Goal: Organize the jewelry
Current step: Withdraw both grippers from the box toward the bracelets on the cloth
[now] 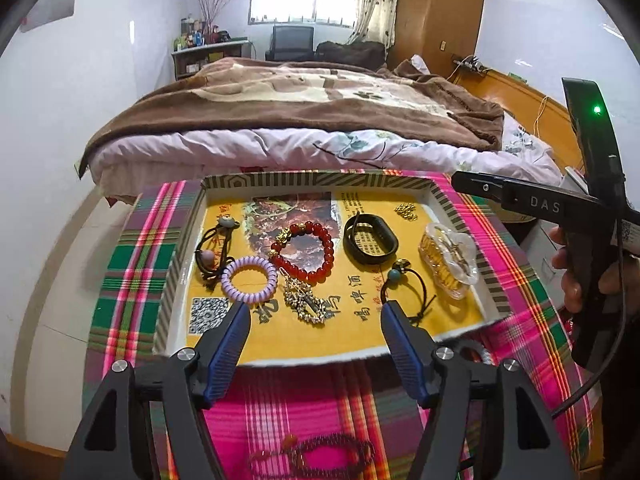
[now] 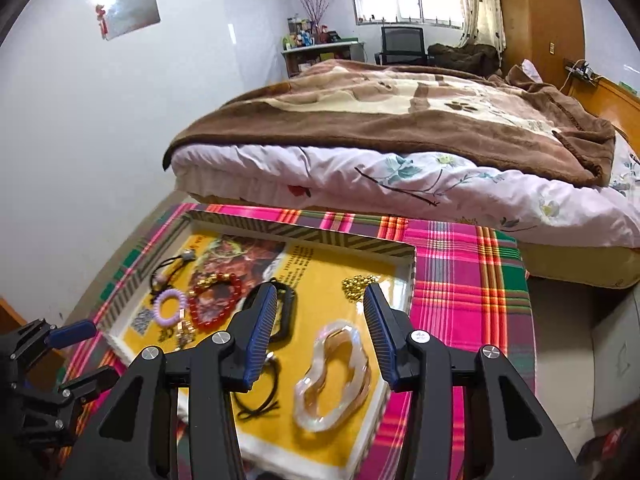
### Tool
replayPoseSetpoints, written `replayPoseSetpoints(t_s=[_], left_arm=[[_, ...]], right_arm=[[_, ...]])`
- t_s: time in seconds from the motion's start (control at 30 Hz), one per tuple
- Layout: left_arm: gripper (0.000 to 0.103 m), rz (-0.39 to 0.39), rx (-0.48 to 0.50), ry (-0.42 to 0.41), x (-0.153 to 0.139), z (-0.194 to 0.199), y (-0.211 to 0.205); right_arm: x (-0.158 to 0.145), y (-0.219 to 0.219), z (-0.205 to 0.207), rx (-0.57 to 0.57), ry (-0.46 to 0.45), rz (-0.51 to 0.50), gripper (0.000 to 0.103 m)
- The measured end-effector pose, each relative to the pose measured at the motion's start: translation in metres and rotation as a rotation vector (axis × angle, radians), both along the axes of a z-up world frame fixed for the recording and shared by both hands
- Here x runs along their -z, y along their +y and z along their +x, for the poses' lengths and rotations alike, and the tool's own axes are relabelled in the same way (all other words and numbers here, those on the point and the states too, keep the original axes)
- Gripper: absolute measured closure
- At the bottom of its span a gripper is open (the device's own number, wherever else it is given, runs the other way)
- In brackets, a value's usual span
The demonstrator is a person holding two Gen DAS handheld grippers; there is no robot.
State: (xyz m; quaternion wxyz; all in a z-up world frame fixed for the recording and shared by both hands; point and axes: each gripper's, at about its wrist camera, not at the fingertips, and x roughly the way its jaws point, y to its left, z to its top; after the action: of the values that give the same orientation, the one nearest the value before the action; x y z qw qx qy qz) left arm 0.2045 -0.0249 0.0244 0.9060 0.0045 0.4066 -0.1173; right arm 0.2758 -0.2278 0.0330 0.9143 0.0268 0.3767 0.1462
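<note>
A shallow tray (image 1: 320,180) with a striped rim and a yellow liner holds the jewelry. In it lie a red bead bracelet (image 1: 304,250), a purple spiral hair tie (image 1: 249,279), a black band (image 1: 370,240), a rhinestone clip (image 1: 306,302), gold beads (image 1: 406,211), a clear hair claw (image 1: 448,260) and two black hair ties. My left gripper (image 1: 316,316) hangs open above the tray's near edge, holding nothing. My right gripper (image 2: 320,292) is open too, above the clear hair claw (image 2: 332,376), with no contact.
The tray sits on a pink plaid cloth (image 1: 132,248) over a small table. A dark bead bracelet (image 1: 316,454) lies on the cloth in front of the tray. A bed (image 1: 300,120) stands just behind. A hand holds the right tool's handle (image 1: 592,240) at the right.
</note>
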Motion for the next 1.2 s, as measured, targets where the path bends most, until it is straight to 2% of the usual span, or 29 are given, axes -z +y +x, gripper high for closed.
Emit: replayPoseSetpoints(t_s=[0.23,0.47,0.57,0.77,0.97,1.2], left_arm=[[0.035,-0.001,-0.005,-0.046,-0.016,-0.035,0.004],[0.034,-0.009,-0.013,-0.072,-0.021,-0.066,0.014],[0.030,-0.019,-0.024,-0.073,-0.018,-0.076,0.021],[0.029,-0.051,-0.047,-0.062,-0.003,-0.097,0.039],[0.029,-0.073,-0.101,-0.034,0.009,-0.105,0.062],[0.029,-0.091,-0.181,-0.020,0.018,-0.111,0.095]], right_arm=[[-0.016,-0.001,-0.038,-0.005,-0.042,0.022,0.057],[-0.015,-0.002,-0.075,-0.021,-0.058,0.038,0.057],[-0.006,-0.002,-0.091,-0.031,-0.048,0.039,0.057],[0.029,0.005,-0.118,-0.061,0.015,0.014,0.057],[0.064,0.029,-0.130,-0.134,0.082,-0.062,0.057],[0.085,0.045,-0.133,-0.162,0.113,-0.145,0.057]])
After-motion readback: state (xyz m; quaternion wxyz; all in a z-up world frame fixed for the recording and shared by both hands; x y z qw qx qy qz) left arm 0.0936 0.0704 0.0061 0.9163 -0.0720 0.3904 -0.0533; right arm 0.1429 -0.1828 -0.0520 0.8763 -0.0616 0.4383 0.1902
